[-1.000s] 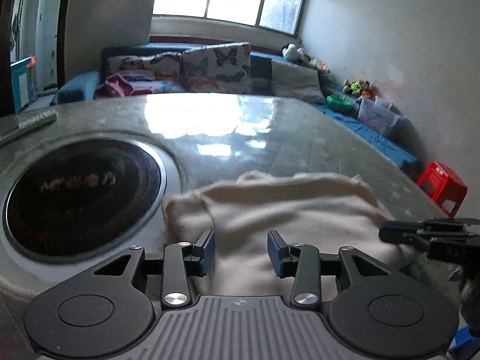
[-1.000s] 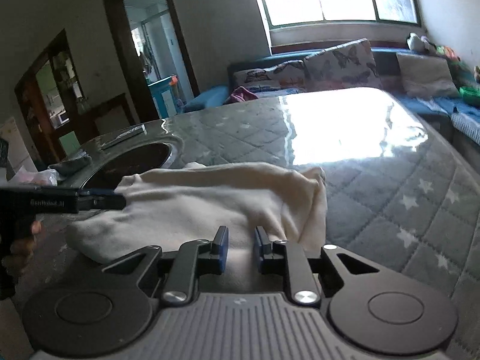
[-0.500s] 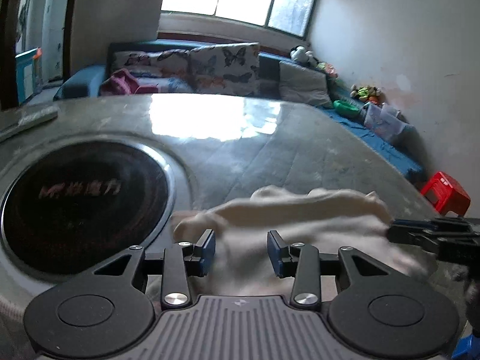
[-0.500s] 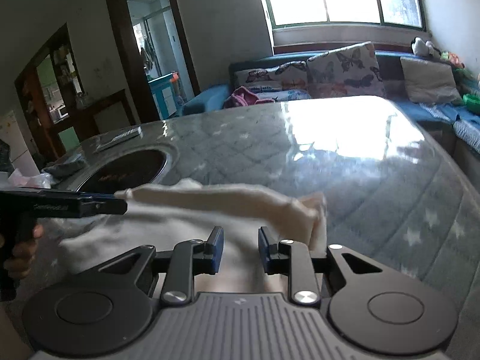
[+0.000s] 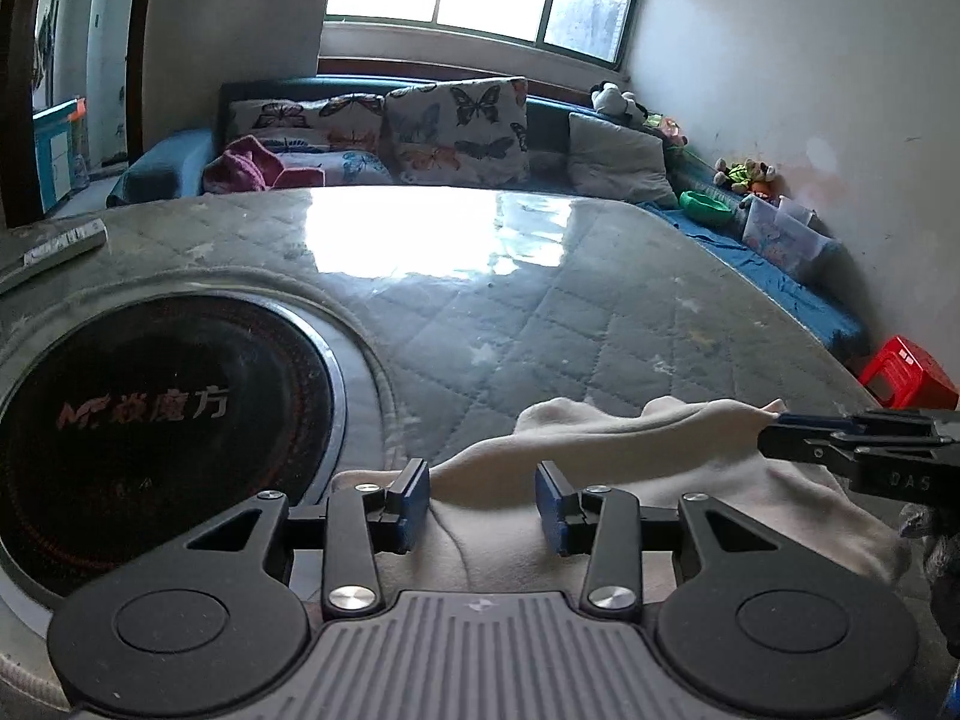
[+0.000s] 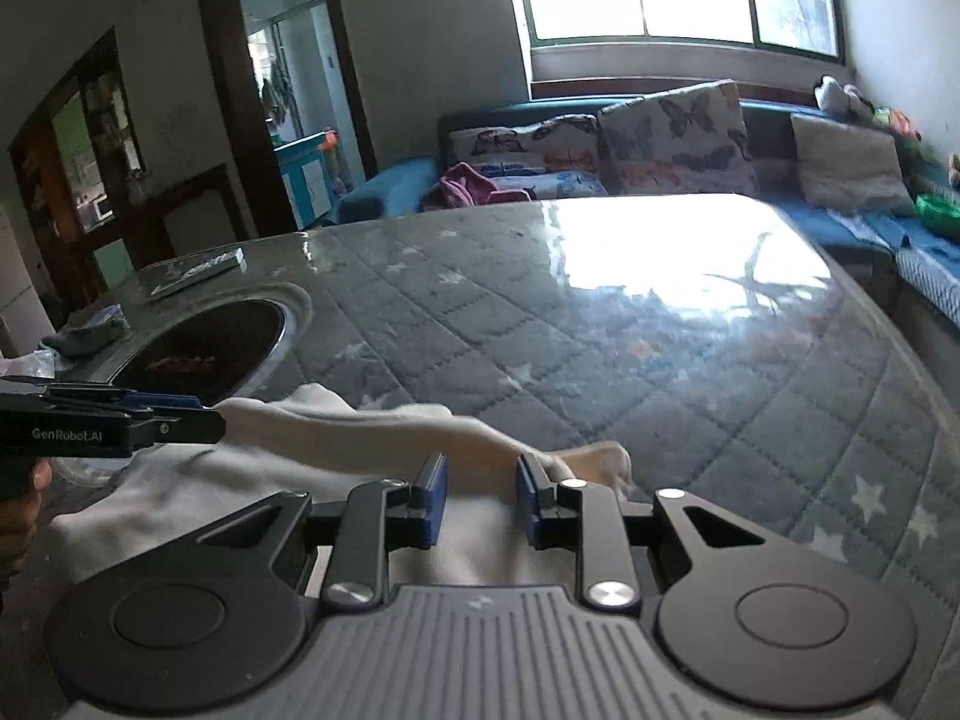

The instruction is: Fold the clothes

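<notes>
Both grippers hover low over a cream garment (image 5: 600, 480) on the table (image 5: 570, 312). From its own camera the left gripper (image 5: 482, 501) has its jaws apart, cloth showing in the gap but nothing clamped. From its own camera the right gripper (image 6: 476, 498) also stands apart, narrower, with the raised fold of the garment (image 6: 372, 438) at 12 o'clock just past its tips; whether the pads touch cloth I cannot tell. At 9 o'clock in the left view sits a round dark burner (image 5: 150, 420).

I judge the garment soft, light and limp: it will sag and bunch, and it may slide on the glossy table. Best to pinch the doubled edge near each end, not the slack middle
</notes>
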`<state>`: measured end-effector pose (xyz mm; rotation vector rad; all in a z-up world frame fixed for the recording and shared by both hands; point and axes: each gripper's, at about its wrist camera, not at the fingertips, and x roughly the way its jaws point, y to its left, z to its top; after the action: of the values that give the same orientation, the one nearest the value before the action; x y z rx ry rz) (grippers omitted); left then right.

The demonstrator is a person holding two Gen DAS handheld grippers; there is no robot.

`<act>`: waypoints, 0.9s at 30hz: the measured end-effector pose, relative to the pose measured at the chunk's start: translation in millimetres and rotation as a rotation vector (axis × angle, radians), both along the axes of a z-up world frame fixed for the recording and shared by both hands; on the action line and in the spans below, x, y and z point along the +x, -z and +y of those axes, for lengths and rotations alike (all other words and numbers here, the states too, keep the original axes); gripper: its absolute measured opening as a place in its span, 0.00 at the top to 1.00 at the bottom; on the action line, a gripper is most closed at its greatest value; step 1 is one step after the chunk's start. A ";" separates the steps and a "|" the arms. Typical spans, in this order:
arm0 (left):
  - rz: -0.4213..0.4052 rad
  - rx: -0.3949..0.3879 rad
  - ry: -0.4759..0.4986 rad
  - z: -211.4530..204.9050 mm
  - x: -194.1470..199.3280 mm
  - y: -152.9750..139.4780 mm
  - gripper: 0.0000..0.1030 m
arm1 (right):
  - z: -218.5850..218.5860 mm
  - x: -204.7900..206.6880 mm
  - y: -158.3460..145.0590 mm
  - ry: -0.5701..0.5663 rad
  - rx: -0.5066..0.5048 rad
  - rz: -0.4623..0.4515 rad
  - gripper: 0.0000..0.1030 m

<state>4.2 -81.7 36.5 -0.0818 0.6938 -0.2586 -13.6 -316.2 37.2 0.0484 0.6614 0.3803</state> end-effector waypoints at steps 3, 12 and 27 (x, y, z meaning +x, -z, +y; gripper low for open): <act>-0.001 0.008 -0.007 -0.9 1.7 0.5 0.58 | 6.4 10.9 -3.3 -0.006 -0.011 -0.003 0.76; 0.003 0.006 -0.019 3.0 0.4 0.3 0.55 | 24.7 12.7 -2.8 -0.032 -0.097 -0.006 0.75; 0.008 -0.023 -0.119 34.8 -51.9 -2.4 0.15 | 55.0 -66.8 -5.3 -0.163 -0.134 -0.084 0.26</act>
<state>-47.7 -46.9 38.9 -0.1459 0.6914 -0.1518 -80.4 -261.3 42.4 -0.1497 0.6076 0.4915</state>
